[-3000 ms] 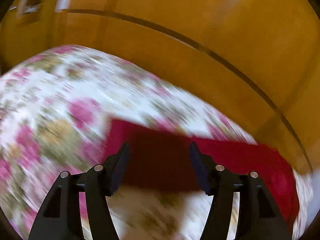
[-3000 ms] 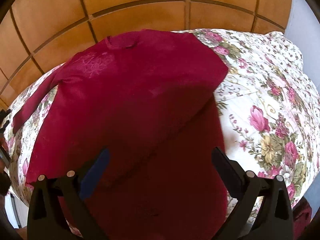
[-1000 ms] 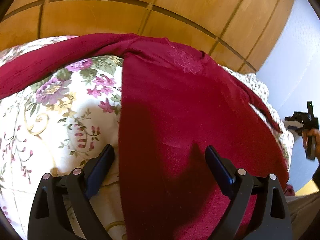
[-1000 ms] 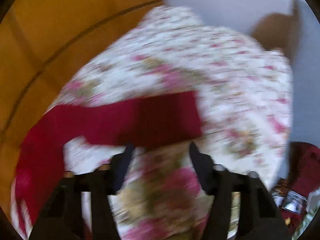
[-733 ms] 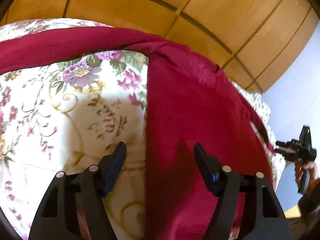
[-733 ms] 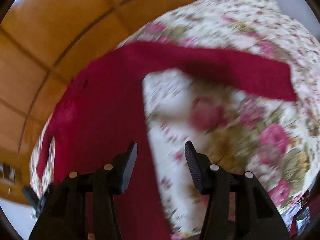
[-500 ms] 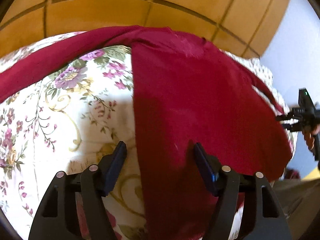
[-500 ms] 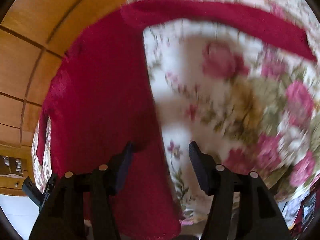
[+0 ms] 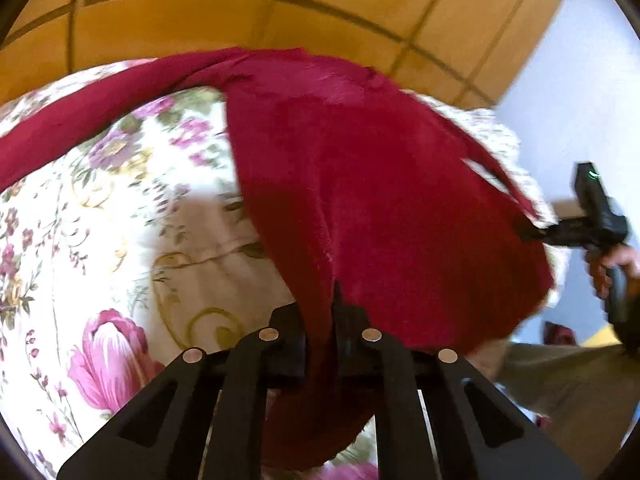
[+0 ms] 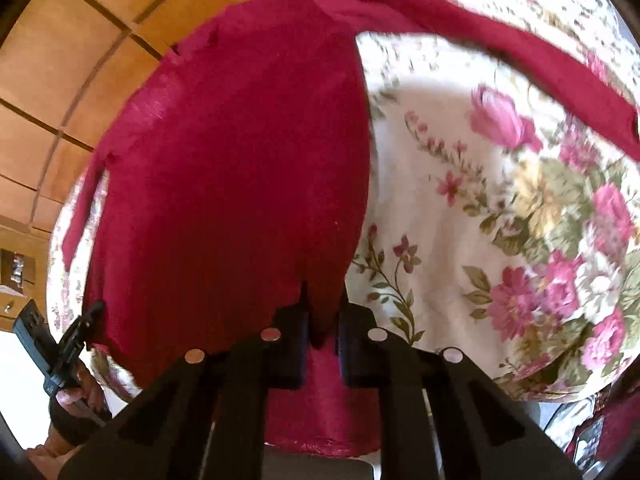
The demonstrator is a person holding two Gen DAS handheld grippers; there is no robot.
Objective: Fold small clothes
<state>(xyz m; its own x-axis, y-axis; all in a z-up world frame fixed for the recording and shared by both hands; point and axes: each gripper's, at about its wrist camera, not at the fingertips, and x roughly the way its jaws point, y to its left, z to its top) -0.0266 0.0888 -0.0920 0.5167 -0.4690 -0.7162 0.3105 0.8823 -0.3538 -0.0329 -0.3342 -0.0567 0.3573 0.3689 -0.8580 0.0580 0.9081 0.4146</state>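
Left wrist view: red top (image 9: 360,184) lies spread face-up on the floral bedspread (image 9: 120,240), collar at the far end by the wood-panel wall (image 9: 240,12), one sleeve (image 9: 80,120) stretched out to the left. Body looks flat, no fold in it that I can see, so I'd judge the task barely started: the first fold and everything after are left. Left gripper (image 9: 320,320) is clamped on the near hem at its left corner; jaws nearly together, red cloth pinched between them and bunching up into a ridge just beyond the tips. Right gripper (image 9: 560,232) shows at the far right, tips touching the garment's right edge.

Right wrist view: same top (image 10: 240,160) seen from its right side, other sleeve (image 10: 500,52) laid out to the right across the bedspread (image 10: 500,240). Right gripper (image 10: 322,320) is closed down on the near hem at the right corner, fabric sandwiched between the pads and hanging below them. Left gripper (image 10: 86,320) sits at the far-left edge of the hem; its grip can't be read from here.

Both near corners held; probably set up to carry the hem towards the collar.
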